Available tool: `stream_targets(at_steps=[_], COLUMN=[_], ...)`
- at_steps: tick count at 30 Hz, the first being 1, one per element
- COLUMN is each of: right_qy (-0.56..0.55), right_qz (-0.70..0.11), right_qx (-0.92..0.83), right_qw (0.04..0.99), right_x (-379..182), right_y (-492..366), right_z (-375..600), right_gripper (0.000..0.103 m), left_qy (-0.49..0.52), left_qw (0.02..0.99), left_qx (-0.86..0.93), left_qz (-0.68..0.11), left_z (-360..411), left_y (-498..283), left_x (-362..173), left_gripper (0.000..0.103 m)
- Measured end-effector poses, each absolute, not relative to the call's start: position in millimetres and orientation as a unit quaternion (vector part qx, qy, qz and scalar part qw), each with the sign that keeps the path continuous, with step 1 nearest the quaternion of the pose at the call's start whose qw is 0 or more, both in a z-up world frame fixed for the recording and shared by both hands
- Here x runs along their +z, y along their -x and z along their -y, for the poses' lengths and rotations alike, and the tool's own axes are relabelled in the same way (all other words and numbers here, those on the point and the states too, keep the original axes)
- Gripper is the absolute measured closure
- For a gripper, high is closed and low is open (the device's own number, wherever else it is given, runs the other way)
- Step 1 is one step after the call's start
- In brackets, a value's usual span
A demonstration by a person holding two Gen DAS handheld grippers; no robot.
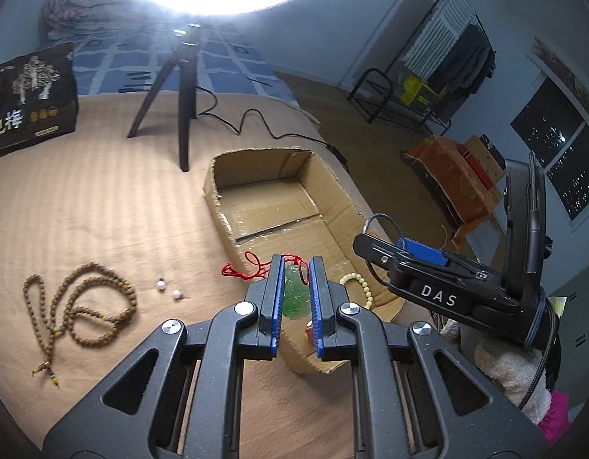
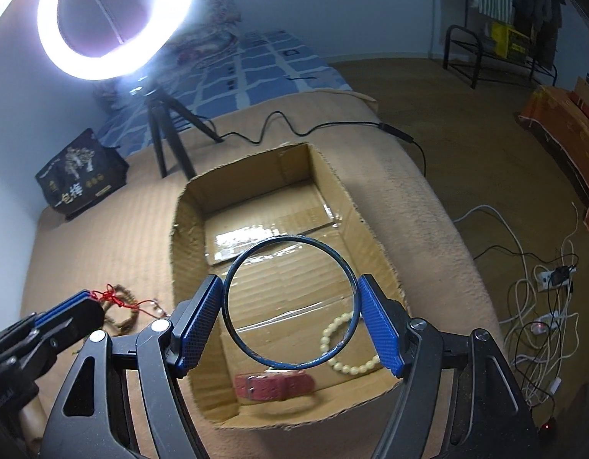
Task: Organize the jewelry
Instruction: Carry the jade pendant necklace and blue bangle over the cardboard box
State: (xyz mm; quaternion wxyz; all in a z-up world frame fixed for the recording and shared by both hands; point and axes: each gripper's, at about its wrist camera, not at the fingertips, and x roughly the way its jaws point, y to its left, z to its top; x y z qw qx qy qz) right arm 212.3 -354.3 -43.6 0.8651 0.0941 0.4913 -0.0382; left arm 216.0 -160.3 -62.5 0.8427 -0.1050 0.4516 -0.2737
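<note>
My left gripper is shut on a green jade pendant, and its red cord trails over the near-left rim of an open cardboard box. In the right wrist view, my right gripper is shut on a thin dark blue bangle held above the box. A cream bead bracelet and a red strap lie on the box floor. A brown bead necklace and two small pearls lie on the tan blanket to the left of the box.
A ring light on a black tripod stands behind the box, and its cable runs across the blanket. A black printed bag sits at the far left. The blanket's edge drops to the floor on the right, where loose cables lie.
</note>
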Motion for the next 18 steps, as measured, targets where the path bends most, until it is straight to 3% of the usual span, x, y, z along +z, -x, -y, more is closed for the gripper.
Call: stream_targets(at_steps=[18], right_qy=[-0.101], right_qz=[-0.513], right_qx=[-0.070], right_qw=[0.850], right_x=[-68.6], right_y=[-223.2], right_z=[384.7], right_gripper=[0.032], left_qy=[0.076], left_qw=[0.832], left_qx=[-0.284], left_qz=[-0.471], left_z=[202.4], left_y=[-234.5], left_x=[-94.1], left_gripper=[0.092])
